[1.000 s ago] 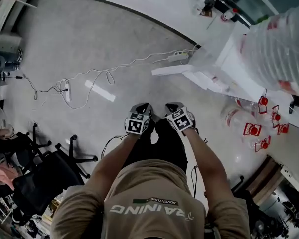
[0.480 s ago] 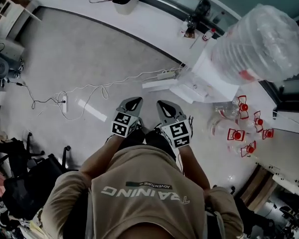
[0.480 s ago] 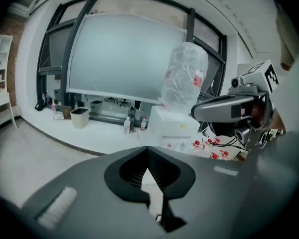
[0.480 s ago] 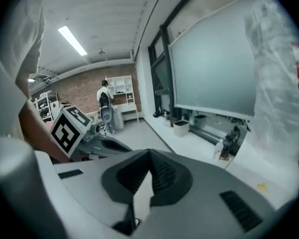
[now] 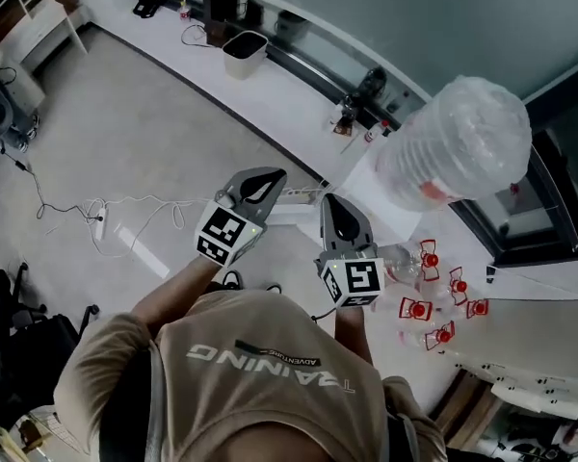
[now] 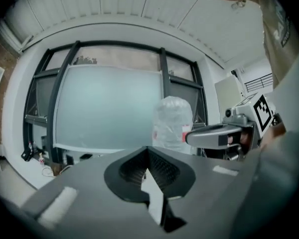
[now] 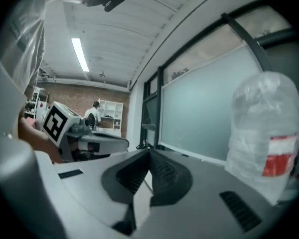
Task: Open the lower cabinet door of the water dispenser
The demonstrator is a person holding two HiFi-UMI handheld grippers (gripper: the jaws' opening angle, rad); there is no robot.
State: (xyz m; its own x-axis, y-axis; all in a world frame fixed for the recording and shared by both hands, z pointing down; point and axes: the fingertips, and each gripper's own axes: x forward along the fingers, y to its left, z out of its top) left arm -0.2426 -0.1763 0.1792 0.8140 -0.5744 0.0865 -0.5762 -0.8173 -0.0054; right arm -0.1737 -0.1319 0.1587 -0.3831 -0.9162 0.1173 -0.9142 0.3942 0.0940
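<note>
The water dispenser (image 5: 366, 192) stands right of centre in the head view, white, with a large clear bottle (image 5: 458, 141) on top. Its lower cabinet door is hidden from above. My left gripper (image 5: 270, 176) and right gripper (image 5: 333, 206) are raised side by side in front of my chest, short of the dispenser, and touch nothing. Both are shut and empty. In the left gripper view the jaws (image 6: 148, 151) meet, with the bottle (image 6: 172, 123) and the right gripper (image 6: 214, 133) beyond. In the right gripper view the jaws (image 7: 149, 153) meet beside the bottle (image 7: 265, 138).
Several empty bottles with red caps (image 5: 433, 296) lie on the floor right of the dispenser. A power strip and cables (image 5: 98, 221) trail across the floor at left. A white bin (image 5: 243, 51) stands by the window wall. A dark office chair (image 5: 10, 340) is at lower left.
Both grippers have risen from low near the floor to chest height and tipped from pointing down to level. The head view has swung toward the window and dispenser.
</note>
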